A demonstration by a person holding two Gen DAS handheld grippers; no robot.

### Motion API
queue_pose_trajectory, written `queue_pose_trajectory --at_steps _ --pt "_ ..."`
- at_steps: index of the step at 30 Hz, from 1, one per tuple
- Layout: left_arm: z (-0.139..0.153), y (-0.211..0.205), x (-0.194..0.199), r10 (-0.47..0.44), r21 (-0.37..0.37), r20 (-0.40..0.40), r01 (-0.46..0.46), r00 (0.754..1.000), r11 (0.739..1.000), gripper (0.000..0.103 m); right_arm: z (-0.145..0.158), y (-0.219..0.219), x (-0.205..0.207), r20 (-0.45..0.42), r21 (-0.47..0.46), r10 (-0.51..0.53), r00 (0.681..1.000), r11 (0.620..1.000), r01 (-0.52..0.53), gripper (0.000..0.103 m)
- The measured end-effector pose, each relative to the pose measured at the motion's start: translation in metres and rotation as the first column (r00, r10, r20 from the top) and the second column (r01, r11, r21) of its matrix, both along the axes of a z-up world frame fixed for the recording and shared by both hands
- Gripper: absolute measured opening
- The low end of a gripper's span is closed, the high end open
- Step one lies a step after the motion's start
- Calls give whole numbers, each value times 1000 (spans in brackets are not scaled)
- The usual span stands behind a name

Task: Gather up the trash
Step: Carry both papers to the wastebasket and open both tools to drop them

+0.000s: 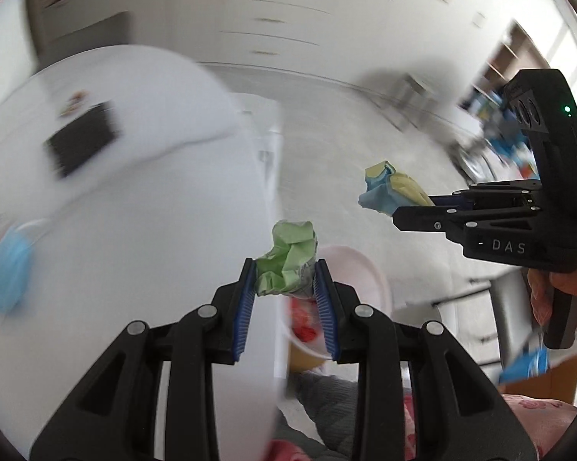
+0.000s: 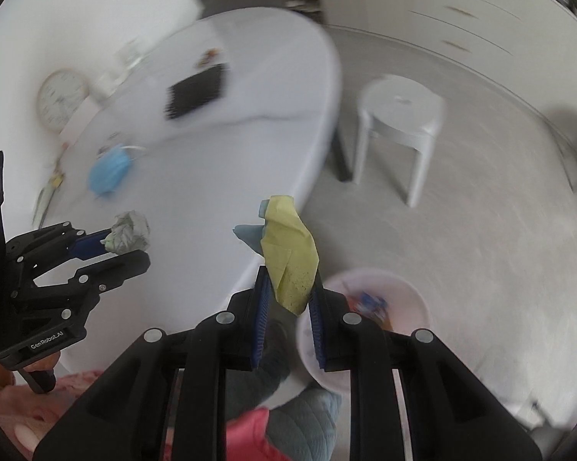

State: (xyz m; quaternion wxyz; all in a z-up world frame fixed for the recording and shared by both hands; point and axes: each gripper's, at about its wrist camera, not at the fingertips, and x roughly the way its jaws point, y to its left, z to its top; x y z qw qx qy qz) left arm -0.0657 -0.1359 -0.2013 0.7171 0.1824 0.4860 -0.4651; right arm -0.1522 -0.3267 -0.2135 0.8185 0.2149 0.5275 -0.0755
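White desk (image 2: pixel 211 161) curves away on one side, and on the floor just off its edge stands a pale bin (image 2: pixel 388 288). Left tool (image 1: pixel 284 269) is clamped on a crumpled green wad (image 1: pixel 288 261), right tool (image 2: pixel 288 288) on a yellow-and-blue wad (image 2: pixel 288 246). Both hang near the bin, the right one seemingly closer; a blue face mask (image 2: pixel 109 171) lies on the desk.

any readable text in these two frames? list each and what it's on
"- DAS": side of the right gripper body, seen in the left wrist view.
"GenRobot.AI": side of the left gripper body, seen in the right wrist view.
Clock dial by the wall: numerals too blurred to read.
Bits of printing on the crumpled green paper: too small to read.
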Motion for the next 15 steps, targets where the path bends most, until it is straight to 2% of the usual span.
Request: queue_pose_trajectory --at_steps 4,11,12,13,15 --pt "-5 -46 -32 -116 17 -16 116 993 993 31 -6 -34 -51 -15 9 -98 995 995 98 21" --pt "-16 -90 -59 -213 53 -62 216 975 975 31 -8 -54 -86 -19 13 -143 990 990 143 21" --pt "-18 -93 -62 -218 58 -68 222 974 973 41 -8 -53 -85 -20 13 -142 990 990 143 21" --pt "-19 -93 -62 -221 63 -70 225 973 972 64 -8 -54 -86 -20 14 -142 990 990 142 21" --pt "-17 -96 -69 -210 77 -31 212 977 974 88 -9 -58 -89 -20 18 -141 990 990 141 20"
